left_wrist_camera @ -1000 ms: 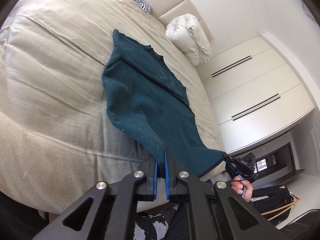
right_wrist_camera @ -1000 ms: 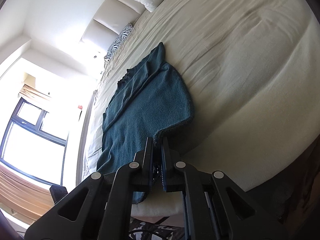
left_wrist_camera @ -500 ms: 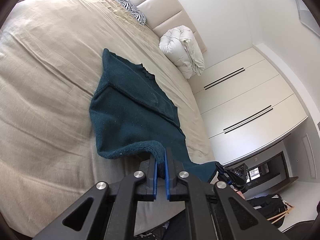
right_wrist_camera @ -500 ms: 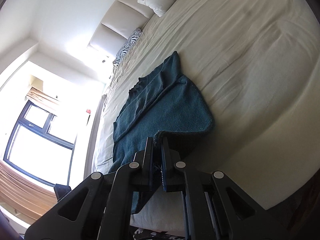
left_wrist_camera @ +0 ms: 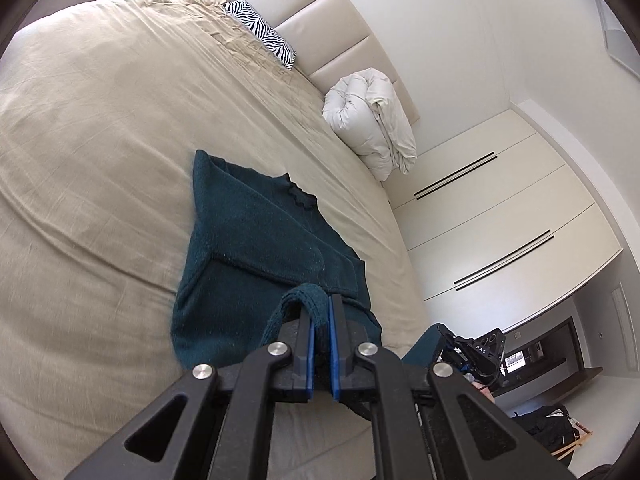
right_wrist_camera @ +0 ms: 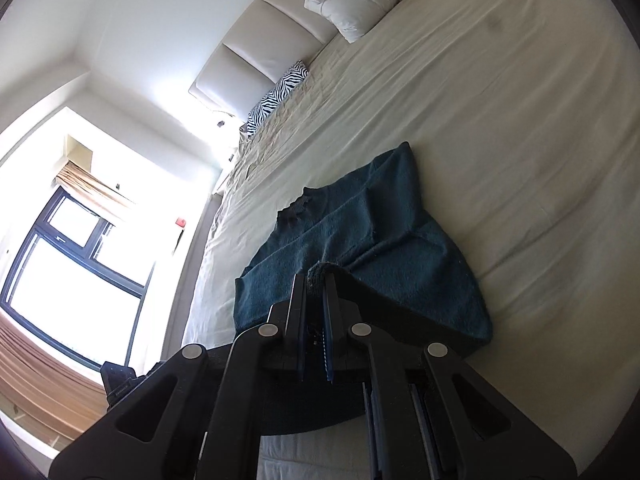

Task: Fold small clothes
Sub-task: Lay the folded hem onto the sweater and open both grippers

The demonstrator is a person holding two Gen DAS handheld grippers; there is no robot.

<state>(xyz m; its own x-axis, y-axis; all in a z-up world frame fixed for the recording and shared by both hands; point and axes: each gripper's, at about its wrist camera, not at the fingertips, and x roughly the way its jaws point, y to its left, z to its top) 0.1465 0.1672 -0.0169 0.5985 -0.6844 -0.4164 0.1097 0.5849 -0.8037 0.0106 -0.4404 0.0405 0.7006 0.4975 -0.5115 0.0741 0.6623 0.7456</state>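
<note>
A dark teal knit sweater (left_wrist_camera: 256, 240) lies on the beige bed (left_wrist_camera: 100, 120), sleeves folded across its body, neckline toward the headboard. My left gripper (left_wrist_camera: 319, 304) is shut on the sweater's bottom hem and holds it lifted above the lower body. My right gripper (right_wrist_camera: 316, 280) is shut on the other corner of the hem, also raised over the sweater (right_wrist_camera: 360, 240). The lifted hem curls forward over the lower part. The right gripper also shows in the left wrist view (left_wrist_camera: 472, 352) at the bed's near edge.
A zebra-print pillow (left_wrist_camera: 260, 32) and a rolled white duvet (left_wrist_camera: 372, 120) lie by the padded headboard (left_wrist_camera: 340, 28). White wardrobe doors (left_wrist_camera: 500, 220) stand right of the bed. A window (right_wrist_camera: 60, 260) is on the other side.
Both grippers have carried the sweater's bottom hem up from the bed's edge and forward over the sweater's body, toward the neckline.
</note>
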